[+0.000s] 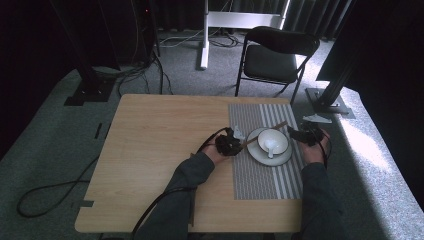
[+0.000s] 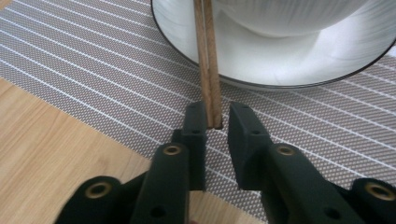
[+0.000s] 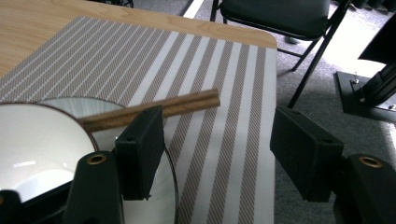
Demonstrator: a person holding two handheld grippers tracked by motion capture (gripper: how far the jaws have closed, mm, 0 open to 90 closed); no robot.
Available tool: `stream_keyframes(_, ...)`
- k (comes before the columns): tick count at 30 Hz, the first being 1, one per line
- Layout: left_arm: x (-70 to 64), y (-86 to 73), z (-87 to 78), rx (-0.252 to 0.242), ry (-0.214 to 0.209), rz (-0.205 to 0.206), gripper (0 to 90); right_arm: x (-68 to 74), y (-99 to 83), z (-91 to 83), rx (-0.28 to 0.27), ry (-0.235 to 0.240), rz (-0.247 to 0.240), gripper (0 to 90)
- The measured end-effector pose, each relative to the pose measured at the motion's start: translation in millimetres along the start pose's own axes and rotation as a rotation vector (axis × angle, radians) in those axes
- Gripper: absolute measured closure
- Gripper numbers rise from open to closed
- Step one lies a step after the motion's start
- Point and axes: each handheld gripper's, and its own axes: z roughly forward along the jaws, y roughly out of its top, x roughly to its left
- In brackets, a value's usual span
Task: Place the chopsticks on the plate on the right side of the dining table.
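The chopsticks (image 2: 208,60) run from frame centre up across the plate (image 2: 280,65); the left gripper (image 2: 216,122) pinches their near tips. The right gripper (image 3: 217,154), gaping, sits below their far end.

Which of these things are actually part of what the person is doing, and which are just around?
In use:
- pair of brown wooden chopsticks
- white round plate
- white bowl
- striped grey woven placemat
- left gripper
- right gripper

Just around:
- black folding chair
- floor cables

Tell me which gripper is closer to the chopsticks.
Left. The left gripper has its jaws around the chopsticks' near end; the right gripper hangs open beside their far end.
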Motion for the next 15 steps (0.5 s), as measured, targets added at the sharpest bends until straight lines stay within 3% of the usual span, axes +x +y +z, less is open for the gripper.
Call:
stream_keyframes(8,3.9,0.0,-0.9,0.002,0.009,0.005,80.8,0.2,6.0,8.9,0.014,0.0,0.007,34.2)
stream_keyframes(15,4.3,0.5,0.2,0.01,0.005,0.03,80.7,1.0,4.7,21.2,0.033,0.019,0.045,34.0)
